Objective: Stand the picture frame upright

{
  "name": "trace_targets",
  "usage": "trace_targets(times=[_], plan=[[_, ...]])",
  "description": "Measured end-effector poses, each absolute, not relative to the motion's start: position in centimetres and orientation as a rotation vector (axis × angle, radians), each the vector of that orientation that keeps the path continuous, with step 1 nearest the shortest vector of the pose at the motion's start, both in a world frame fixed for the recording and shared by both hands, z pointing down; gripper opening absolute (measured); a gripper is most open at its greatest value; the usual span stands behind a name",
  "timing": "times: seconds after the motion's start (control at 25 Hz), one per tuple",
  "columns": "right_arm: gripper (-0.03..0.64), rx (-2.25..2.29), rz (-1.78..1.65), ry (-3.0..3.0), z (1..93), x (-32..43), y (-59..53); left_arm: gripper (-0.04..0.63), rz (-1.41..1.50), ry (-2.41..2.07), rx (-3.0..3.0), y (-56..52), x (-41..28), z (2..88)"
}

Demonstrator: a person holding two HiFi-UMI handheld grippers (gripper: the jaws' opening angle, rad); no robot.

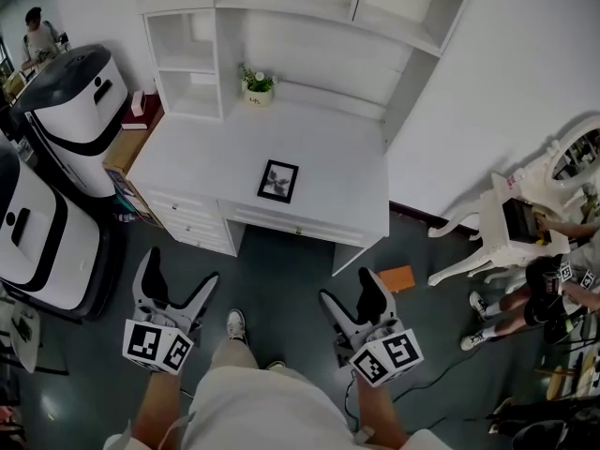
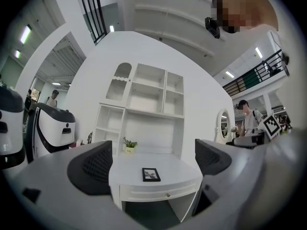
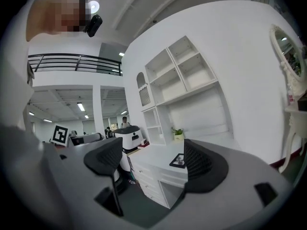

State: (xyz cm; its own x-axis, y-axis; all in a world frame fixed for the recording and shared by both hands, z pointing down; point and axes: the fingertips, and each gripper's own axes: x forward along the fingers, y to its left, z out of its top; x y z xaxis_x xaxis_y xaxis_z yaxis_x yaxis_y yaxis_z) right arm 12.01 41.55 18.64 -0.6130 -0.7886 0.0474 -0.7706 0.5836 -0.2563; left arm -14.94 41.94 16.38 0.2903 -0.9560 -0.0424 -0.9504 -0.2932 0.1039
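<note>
The left gripper (image 1: 181, 270) and right gripper (image 1: 347, 287) are held low over the floor, side by side, each with jaws spread wide and nothing between them. Both are well short of the desk (image 1: 187, 162). The frame (image 1: 278, 180) lies flat near the desk's front edge, ahead of the grippers and roughly between them; a plant (image 1: 258, 84) stands further back

The room was lit brightly and evenly by ceiling tube lights (image 2: 26, 34). Only a soft shadow was cast under the white desk (image 1: 206, 157). Both gripper views were strongly curved at the edges, darkened in the corners, and slightly blurred nearest the camera.
</note>
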Motion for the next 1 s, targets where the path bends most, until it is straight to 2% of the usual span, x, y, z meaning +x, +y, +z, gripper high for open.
trace_targets(times=[0.28,0.68,1.0], plan=[[0.41,-1.334,-0.448,2.752,20.5,10.6,36.6,0.517,-0.134,-1.735,2.495,35.5,-13.4,18.9],[0.41,-1.455,-0.484,2.777,21.1,8.0,21.6,0.515,-0.101,-1.513,2.53,18.3,-12.5,22.4],[0.41,-1.53,-0.583,2.751,22.3,4.2,13.4,0.515,-0.007,-1.301,2.583,9.5,-12.0,25.6]])
